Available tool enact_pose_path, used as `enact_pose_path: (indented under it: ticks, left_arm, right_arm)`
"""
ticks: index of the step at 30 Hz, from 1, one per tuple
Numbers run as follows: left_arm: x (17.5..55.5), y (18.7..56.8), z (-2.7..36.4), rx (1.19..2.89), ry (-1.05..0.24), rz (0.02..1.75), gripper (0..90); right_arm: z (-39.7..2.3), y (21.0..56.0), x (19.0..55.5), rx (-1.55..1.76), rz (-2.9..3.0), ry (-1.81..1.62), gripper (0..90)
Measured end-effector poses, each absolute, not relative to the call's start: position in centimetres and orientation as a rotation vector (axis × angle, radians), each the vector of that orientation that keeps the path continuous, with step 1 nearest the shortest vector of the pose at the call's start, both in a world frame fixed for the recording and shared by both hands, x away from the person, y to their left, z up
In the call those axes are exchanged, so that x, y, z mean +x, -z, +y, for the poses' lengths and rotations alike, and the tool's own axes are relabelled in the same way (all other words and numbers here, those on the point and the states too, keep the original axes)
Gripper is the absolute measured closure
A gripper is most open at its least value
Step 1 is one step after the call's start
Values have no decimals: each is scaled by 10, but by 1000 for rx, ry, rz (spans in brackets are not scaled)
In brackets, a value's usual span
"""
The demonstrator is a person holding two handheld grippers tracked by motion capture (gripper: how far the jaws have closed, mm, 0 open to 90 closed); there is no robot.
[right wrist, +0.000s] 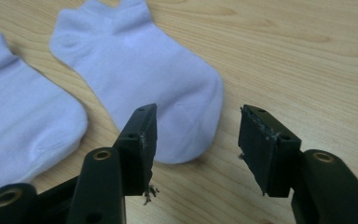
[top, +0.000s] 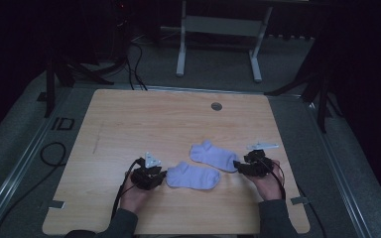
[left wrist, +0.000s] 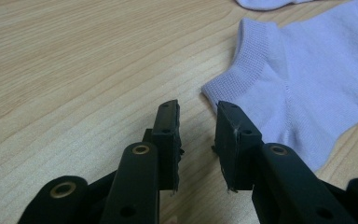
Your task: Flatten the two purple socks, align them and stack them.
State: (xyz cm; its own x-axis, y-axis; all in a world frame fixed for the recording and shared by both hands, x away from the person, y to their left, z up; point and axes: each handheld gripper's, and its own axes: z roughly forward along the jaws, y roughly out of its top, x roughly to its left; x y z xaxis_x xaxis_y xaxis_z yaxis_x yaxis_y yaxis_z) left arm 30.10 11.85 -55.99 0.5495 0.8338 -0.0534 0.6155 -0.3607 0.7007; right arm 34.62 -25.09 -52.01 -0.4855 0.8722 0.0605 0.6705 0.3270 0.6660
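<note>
My left gripper (top: 161,174) rests low on the wooden table (top: 129,124), jaws parted by a narrow gap with nothing between them. In the left gripper view the pads (left wrist: 168,135) frame bare wood, and the cuff corner of the near sock (left wrist: 298,93) lies just beyond the right-hand pad, at about 1 o'clock from the tips; whether that pad brushes the cuff I cannot tell.

My right gripper (top: 238,165) has its jaws spread wide and holds nothing. In the right gripper view the toe end of the far sock (right wrist: 158,79) lies between the tips and just past them, at 11 o'clock, fabric flat on the table, pads clear of it.

From the high view the two pale lilac socks sit side by side in the near half of the table: near sock (top: 193,176) at 3 o'clock from my left gripper, far sock (top: 212,155) at 9 o'clock from my right gripper. Their edges lie just beside each other near the middle.
</note>
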Motion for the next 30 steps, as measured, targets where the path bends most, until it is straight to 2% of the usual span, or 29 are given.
enact_pose_path:
  ticks: [3, 11, 30]
  left_arm:
    - [301, 560, 119, 2099, -411, 1159, 701]
    - [301, 561, 119, 2093, -410, 1159, 698]
    - [301, 561, 117, 2095, -415, 1150, 683]
  right_arm:
    - [-246, 517, 345, 1332, 2306, -936, 440]
    - [-216, 506, 349, 1018, 2465, -948, 525]
    - [-177, 513, 385, 971, 2568, -884, 518]
